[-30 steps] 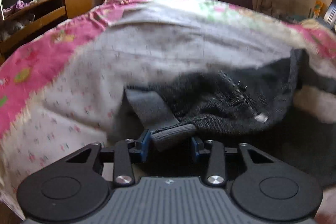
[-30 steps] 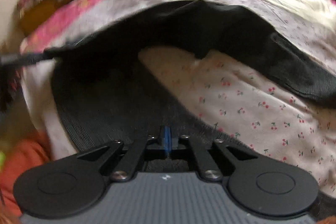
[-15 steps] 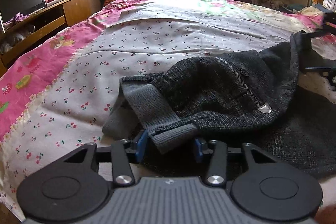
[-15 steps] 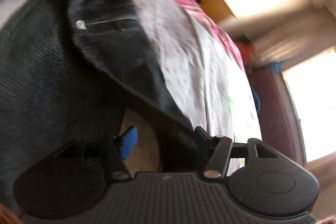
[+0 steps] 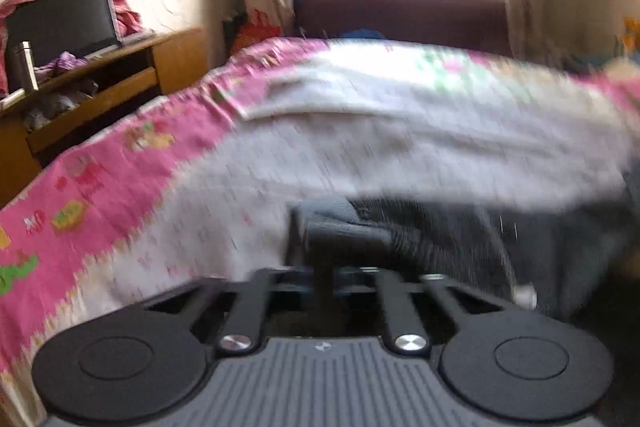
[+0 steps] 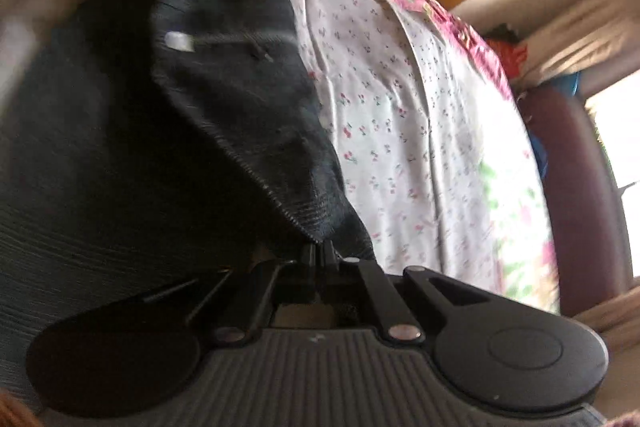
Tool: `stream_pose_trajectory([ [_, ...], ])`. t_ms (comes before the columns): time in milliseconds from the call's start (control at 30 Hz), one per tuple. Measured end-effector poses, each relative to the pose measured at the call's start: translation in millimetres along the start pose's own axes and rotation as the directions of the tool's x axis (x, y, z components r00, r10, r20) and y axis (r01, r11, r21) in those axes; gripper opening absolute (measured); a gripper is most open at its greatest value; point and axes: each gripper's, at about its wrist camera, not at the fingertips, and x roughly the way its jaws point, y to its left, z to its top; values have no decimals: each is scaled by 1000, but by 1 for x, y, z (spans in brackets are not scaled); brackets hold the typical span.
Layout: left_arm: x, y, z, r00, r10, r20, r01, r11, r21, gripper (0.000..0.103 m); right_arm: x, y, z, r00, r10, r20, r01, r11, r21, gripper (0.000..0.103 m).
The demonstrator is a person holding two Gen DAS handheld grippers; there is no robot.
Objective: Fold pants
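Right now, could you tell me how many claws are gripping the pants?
2. The left claw pinches a grey band at the pants' near edge; the right claw is shut on a dark ribbed edge. The left view is blurred, so its grip is less certain.

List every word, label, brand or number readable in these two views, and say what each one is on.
No text can be read in either view.
Left gripper: small pale mark on its body, too small to read.
Right gripper: same kind of mark, unreadable.
Pants: pale metal zipper pull, no lettering visible.
Bedsheet: printed cartoon patches on the pink border, blurred; whether they hold words cannot be told.
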Motion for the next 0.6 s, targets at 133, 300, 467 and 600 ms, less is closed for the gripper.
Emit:
stream_pose_trajectory([
  [133, 0, 18, -1, 999, 31, -12, -31, 999, 6, 18, -38, 30, 9, 989, 138, 48, -142, 985, 96, 0],
  [300, -5, 25, -43, 995, 22, -92, -25, 999, -24, 21, -13, 114, 13, 963, 266, 51, -267, 963, 18, 0],
  [467, -16, 24, -43, 998, -47, -37, 45, 998, -41, 74, -12, 116, 25, 985, 69, 161, -63, 997, -44, 16],
  [600, -5, 15, -32, 996, -88, -13, 88, 996, -6, 83, 16, 113, 37, 980, -18, 198, 43, 992, -121, 51],
])
